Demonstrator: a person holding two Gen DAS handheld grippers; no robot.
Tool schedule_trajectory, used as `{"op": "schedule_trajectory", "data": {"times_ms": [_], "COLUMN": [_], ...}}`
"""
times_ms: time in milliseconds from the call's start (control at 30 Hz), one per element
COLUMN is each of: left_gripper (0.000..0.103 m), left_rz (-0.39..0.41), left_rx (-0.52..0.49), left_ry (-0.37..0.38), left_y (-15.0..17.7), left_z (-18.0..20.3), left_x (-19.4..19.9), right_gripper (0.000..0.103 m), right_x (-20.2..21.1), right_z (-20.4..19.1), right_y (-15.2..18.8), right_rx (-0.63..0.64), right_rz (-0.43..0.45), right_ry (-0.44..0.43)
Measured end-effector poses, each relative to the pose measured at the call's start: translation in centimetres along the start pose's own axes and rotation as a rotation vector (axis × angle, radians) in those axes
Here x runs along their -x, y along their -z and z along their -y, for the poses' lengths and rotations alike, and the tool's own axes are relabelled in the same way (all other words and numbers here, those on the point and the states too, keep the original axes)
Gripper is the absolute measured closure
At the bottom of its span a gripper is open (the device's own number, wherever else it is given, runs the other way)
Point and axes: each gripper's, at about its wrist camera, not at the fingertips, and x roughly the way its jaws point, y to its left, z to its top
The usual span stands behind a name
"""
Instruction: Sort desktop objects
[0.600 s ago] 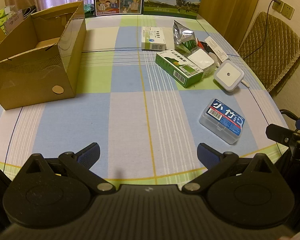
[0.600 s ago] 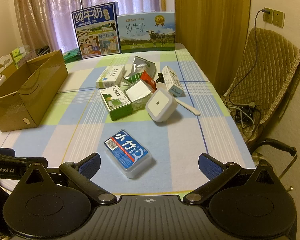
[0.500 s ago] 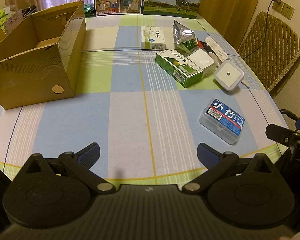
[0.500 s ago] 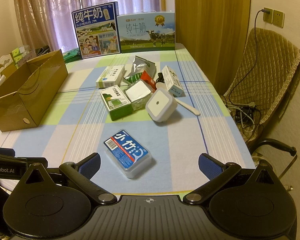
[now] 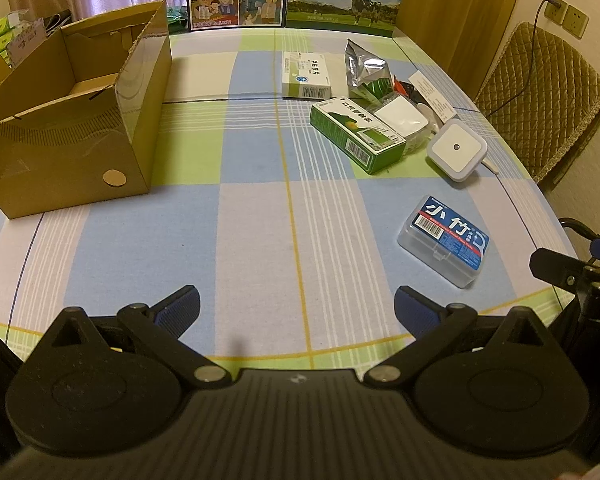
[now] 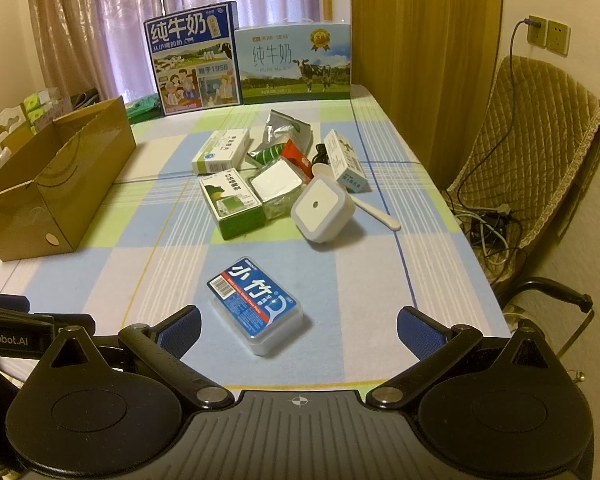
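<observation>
Near the right gripper (image 6: pixel 298 326) (wide, empty, like the left gripper (image 5: pixel 296 306)) lies the floss case (image 6: pixel 255 304); slick plastic could skid from off-centre fingers.

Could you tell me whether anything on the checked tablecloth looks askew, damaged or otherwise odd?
Mostly clutter. The square white night light is tipped up on one edge rather than lying flat, the crumpled silver foil pouch is torn open, and the small boxes around them lie at mixed angles, some overlapping. The open brown cardboard box looks undamaged.

cardboard box (image 5: pixel 72 128) left, floss case (image 5: pixel 444 240) right
</observation>
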Motion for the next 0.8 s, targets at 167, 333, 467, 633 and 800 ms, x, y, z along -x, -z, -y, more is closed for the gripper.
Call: {"op": "schedule_trajectory", "data": {"times_ms": [167, 333, 467, 633, 800], "left_gripper": [0.001, 0.001, 0.001, 0.001, 0.001], "left_rz": [-0.004, -0.005, -0.008, -0.007, -0.002], "left_rx": [0.000, -0.001, -0.006, -0.014, -0.031], "left_ry": [0.001, 0.000, -0.002, -0.010, -0.029], "left_y": [0.17, 0.18, 0.11, -0.05, -0.12], "left_z": [0.13, 0.12, 0.15, 0.23, 0.23], "left_x": [-0.10, -0.16, -0.20, -0.17, -0.20], "right_gripper": [0.002, 0.002, 0.002, 0.002, 0.002], "right_x": [-0.32, -0.30, -0.29, -0.27, -0.28], "right_z": [-0.32, -0.29, -0.27, -0.26, -0.24], "right_y": [0.29, 0.06, 0.06, 0.02, 0.01], "right_rx": [0.005, 0.007, 0.007, 0.007, 0.008], "right_rz": [-0.004, -0.007, -0.007, -0.008, -0.008], "right_ry": [0.000, 0.001, 0.001, 0.002, 0.002]}}
